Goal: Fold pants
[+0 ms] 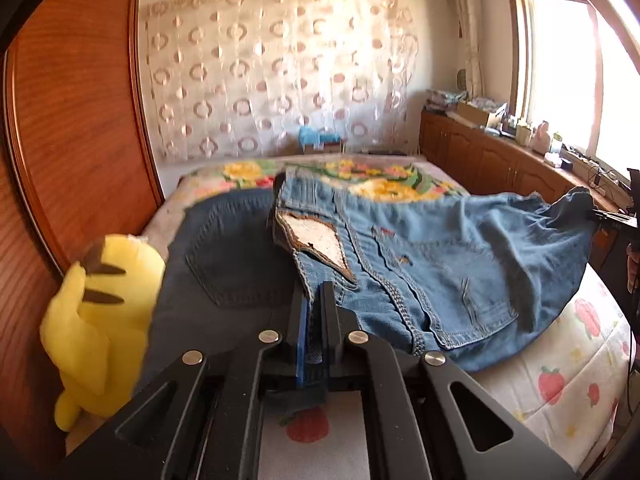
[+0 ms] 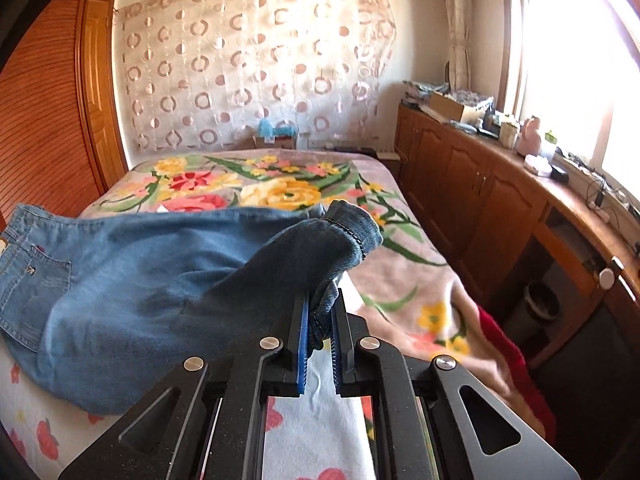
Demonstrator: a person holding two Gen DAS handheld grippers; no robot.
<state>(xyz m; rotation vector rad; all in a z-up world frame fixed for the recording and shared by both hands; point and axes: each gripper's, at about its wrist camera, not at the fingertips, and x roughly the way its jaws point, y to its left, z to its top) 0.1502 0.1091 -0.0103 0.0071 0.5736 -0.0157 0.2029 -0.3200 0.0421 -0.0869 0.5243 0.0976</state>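
A pair of light blue jeans is stretched across the bed, lifted at both ends. My left gripper is shut on the waistband edge, with denim pinched between its blue pads. The open fly shows a pale inner lining. In the right wrist view the jeans sag to the left, back pocket up. My right gripper is shut on the bunched leg end, whose hem curls over beyond the fingers. The right gripper also shows at the far right of the left wrist view, with the leg end in it.
Dark navy pants lie flat under the jeans' waist end. A yellow plush toy sits at the bed's left edge against a wooden wardrobe. A floral blanket covers the far bed, a strawberry sheet the near part. Wooden cabinets line the right.
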